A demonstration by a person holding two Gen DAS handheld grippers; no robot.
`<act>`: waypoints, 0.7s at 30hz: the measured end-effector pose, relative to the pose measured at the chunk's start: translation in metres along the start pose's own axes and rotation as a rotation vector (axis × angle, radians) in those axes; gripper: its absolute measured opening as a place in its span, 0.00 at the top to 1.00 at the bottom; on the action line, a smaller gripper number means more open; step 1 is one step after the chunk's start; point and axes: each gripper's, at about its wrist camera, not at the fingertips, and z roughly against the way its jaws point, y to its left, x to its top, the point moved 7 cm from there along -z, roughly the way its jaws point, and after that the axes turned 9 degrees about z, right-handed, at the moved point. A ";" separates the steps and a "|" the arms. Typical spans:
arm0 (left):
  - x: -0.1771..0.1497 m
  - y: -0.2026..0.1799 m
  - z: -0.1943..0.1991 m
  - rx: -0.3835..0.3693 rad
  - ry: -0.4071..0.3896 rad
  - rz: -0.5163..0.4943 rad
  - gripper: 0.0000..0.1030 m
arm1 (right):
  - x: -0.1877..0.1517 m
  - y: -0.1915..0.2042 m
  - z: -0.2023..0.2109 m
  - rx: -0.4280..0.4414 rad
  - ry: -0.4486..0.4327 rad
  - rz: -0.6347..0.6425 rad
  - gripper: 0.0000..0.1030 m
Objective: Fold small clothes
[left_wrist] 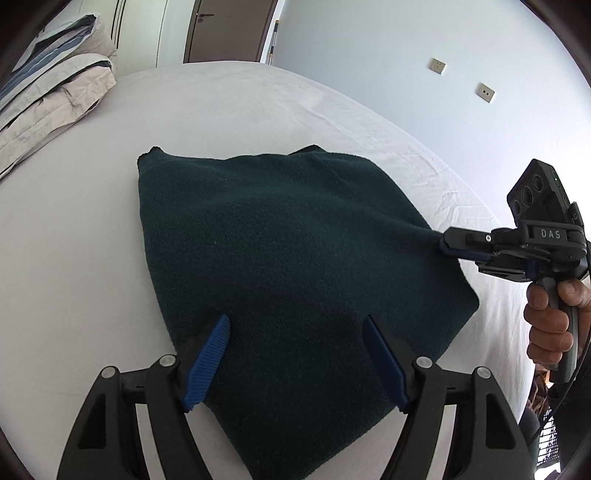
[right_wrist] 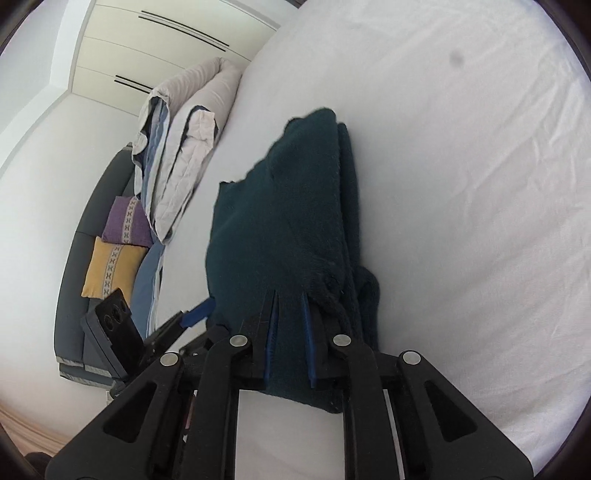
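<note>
The right claw (left_wrist: 445,245) grips the dark green garment's (left_wrist: 280,258) right edge, lifting it off the bed (left_wrist: 240,110), while the left claw (left_wrist: 295,354) hovers open above its near edge.

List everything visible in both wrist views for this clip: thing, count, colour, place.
garment: 1, dark green, mid-bed, one edge lifted
bed sheet: 1, white, under garment
folded duvet: 1, beige and blue, far bed edge
cushions: 2, purple and yellow, on grey sofa beside bed
door: 1, brown, far wall
wall sockets: 2, beige, white wall
left gripper: 1, black, blue pads, open over garment
right gripper: 1, same colours, shut on garment
hand: 1, holding right gripper handle
</note>
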 end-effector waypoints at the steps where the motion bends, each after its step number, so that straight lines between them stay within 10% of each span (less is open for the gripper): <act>1: 0.004 0.001 0.004 -0.008 -0.011 0.017 0.28 | 0.010 0.006 0.000 0.012 -0.009 0.007 0.88; 6: 0.035 0.005 0.015 0.004 -0.096 0.041 0.28 | 0.048 0.021 -0.038 0.020 0.033 0.052 0.88; 10: 0.043 0.013 -0.020 0.024 -0.004 0.064 0.29 | 0.055 -0.018 -0.076 -0.056 0.074 -0.017 0.89; 21: 0.040 0.017 -0.030 0.028 -0.029 0.039 0.28 | 0.091 0.006 -0.064 -0.063 0.010 0.061 0.88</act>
